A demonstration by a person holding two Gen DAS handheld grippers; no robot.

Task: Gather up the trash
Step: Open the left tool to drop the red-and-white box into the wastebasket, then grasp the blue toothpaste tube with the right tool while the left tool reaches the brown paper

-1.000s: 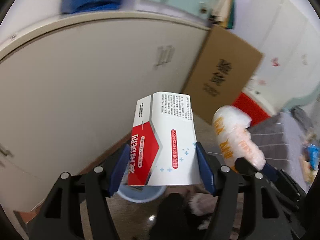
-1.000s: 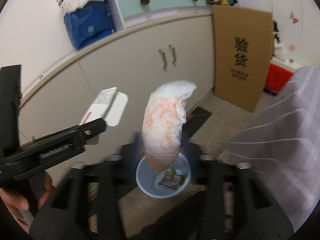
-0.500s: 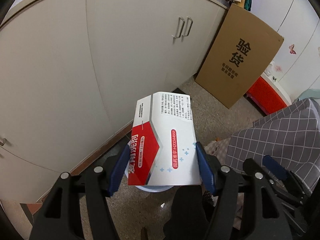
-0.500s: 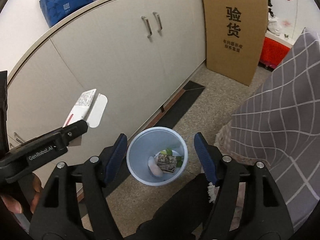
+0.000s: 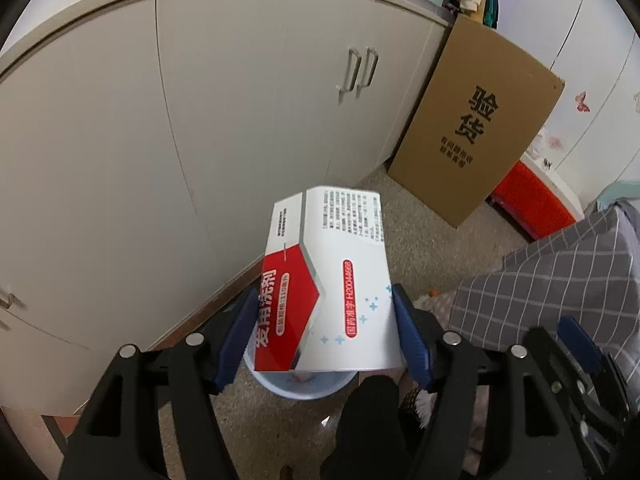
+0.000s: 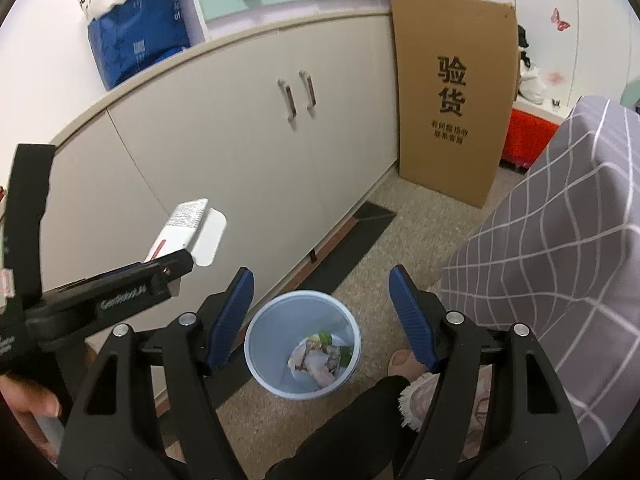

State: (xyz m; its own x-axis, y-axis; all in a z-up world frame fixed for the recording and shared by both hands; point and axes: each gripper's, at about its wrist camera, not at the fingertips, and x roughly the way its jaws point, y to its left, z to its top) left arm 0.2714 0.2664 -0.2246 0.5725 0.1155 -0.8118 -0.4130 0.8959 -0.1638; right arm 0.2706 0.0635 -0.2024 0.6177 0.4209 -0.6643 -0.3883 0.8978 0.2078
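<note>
A speckled grey-beige floor (image 6: 404, 216) runs along a low run of pale cabinets (image 6: 224, 152), with a flat cardboard sheet (image 6: 456, 92) bearing black characters leaning against them toward one o'clock in the right wrist view, and a grey checked cloth (image 6: 560, 248) filling the three o'clock side. On the floor stands a light blue bin (image 6: 260, 344), seen just below centre from the right wrist; crumpled wrappers and scraps (image 6: 320, 360) lie at its bottom. The right gripper (image 6: 321, 316) hangs above the bin with its blue pads spread wide and nothing between them. At nine o'clock in that same view the left gripper (image 6: 176, 264) reaches in from the side, a hand (image 6: 28, 404) visible at its grip. From the left wrist, the left gripper (image 5: 325, 330) is clenched on a red-and-white medicine box (image 5: 332, 280), both blue pads pressing its sides although the jaws have just been opening slightly; the box stands tilted directly above the bin's rim (image 5: 304, 390), which peeks out beneath it at six o'clock.
</note>
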